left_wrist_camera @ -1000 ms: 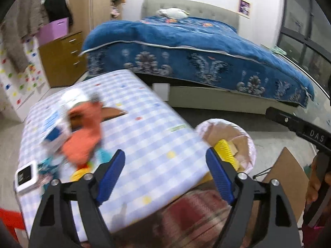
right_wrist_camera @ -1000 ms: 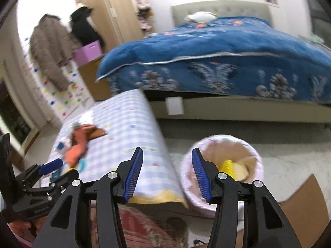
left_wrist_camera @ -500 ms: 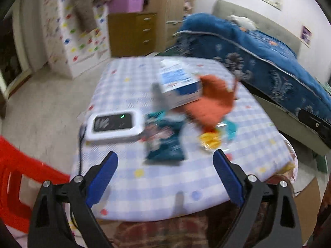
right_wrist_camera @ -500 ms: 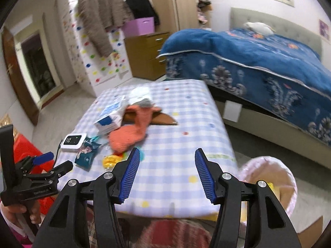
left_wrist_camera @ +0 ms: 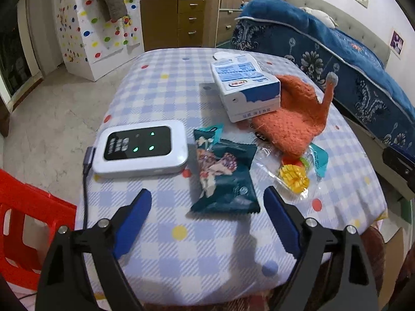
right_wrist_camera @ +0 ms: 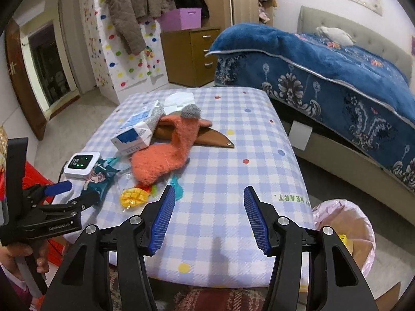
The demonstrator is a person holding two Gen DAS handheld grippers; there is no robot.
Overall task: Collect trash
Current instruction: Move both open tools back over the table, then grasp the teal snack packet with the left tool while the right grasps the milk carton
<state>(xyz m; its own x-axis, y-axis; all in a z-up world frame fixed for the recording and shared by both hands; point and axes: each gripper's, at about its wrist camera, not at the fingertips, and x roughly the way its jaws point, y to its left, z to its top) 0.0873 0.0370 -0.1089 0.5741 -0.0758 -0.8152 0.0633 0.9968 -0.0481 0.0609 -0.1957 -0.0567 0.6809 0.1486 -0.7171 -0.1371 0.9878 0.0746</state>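
My left gripper (left_wrist_camera: 207,208) hangs over the near edge of the checked table (left_wrist_camera: 160,96), jaws wide, just closed in a bit, nothing btwn them. The teal snack wrapper (left_wrist_camera: 225,177) lies flat just beyond the tips, roughly centred. The clear mango wrapper (left_wrist_camera: 294,173) is to its right, white device (left_wrist_camera: 141,153) to its left. My right gripper (right_wrist_camera: 208,216) is abt half open, empty, w/ the lined bin (right_wrist_camera: 345,230) on the floor to its right.

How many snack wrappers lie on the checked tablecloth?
2: a dark teal wrapper beside the white device, and a clear mango-print wrapper by the orange knit. The knit may hide others.
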